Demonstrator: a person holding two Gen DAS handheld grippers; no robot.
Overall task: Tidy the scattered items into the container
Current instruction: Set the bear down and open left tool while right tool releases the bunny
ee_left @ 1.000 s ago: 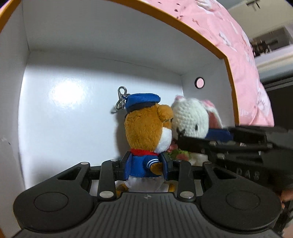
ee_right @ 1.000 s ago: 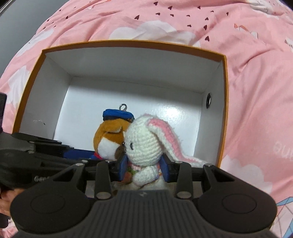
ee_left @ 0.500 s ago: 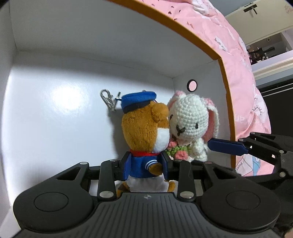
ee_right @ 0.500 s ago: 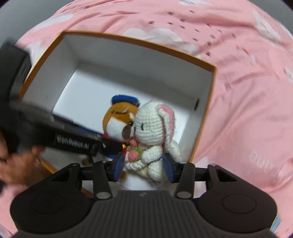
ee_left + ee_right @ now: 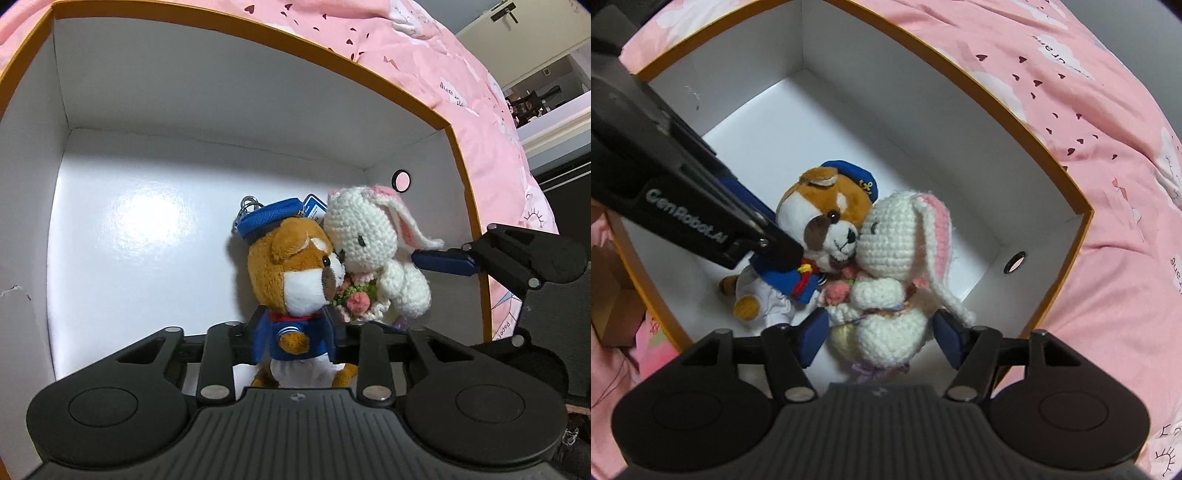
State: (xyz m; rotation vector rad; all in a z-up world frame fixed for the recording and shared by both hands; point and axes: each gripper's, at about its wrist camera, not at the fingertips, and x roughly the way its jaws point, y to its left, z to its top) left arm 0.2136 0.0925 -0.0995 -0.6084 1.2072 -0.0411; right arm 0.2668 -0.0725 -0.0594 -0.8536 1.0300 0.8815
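Note:
A brown plush bear point(image 5: 291, 273) in a blue sailor cap and jacket stands inside the white, orange-rimmed box point(image 5: 258, 37). My left gripper point(image 5: 295, 339) is shut on the bear's blue torso, its jaws still closing. A white crocheted bunny point(image 5: 894, 258) with pink ears and a small bouquet leans against the bear's face. My right gripper point(image 5: 881, 341) straddles the bunny's body, its jaws opening and both pads clear of the yarn. In the left wrist view, the right gripper's blue finger point(image 5: 441, 261) sits by the bunny's point(image 5: 369, 236) ear.
The box point(image 5: 886, 92) rests on a pink bedspread point(image 5: 1089, 184) printed with hearts and clouds. A round hole point(image 5: 1015, 264) pierces its side wall near the bunny. The left gripper's black arm point(image 5: 683, 192) crosses the box from the left. The box floor beyond the toys is bare.
The right gripper has rolled and its jaws have spread off the bunny, which now rests against the bear. The left gripper keeps its hold on the bear, whose face has turned towards the camera.

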